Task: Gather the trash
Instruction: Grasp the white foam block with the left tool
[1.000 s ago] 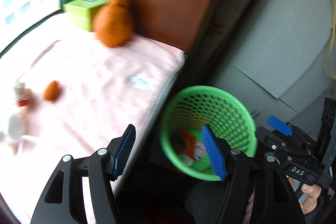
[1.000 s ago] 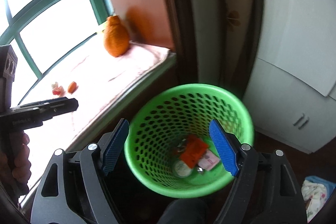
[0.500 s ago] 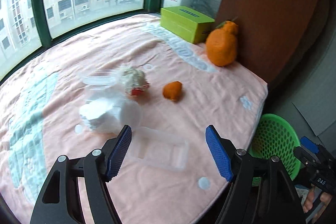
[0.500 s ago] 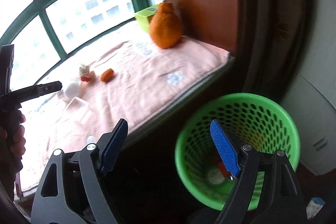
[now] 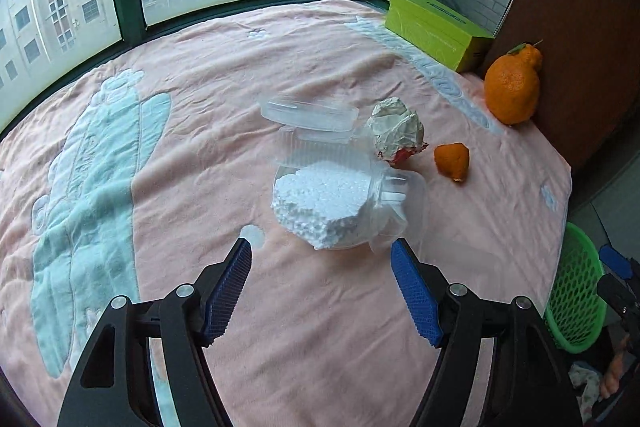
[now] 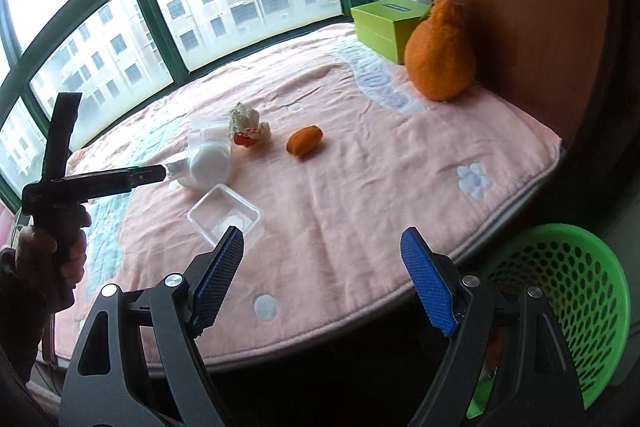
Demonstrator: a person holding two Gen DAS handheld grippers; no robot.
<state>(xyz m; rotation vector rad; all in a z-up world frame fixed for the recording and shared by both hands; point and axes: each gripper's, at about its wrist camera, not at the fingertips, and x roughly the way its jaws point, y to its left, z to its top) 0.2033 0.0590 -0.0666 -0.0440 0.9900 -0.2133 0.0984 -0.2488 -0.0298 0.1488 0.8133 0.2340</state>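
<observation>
Clearly, with our left gripper (image 5: 320, 283) spread wide, we risk crushing the flimsy plastic box (image 5: 340, 199) at twelve o'clock, spilling foam (image 5: 320, 199).

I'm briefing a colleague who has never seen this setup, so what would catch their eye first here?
Probably the big orange citrus fruit standing at the far right of the pink blanket, beside a lime-green box. Mid-blanket lies a cluster of trash: a clear plastic container holding white foam, crumpled paper and an orange peel. A bright green mesh basket sits off the blanket's right edge.
</observation>
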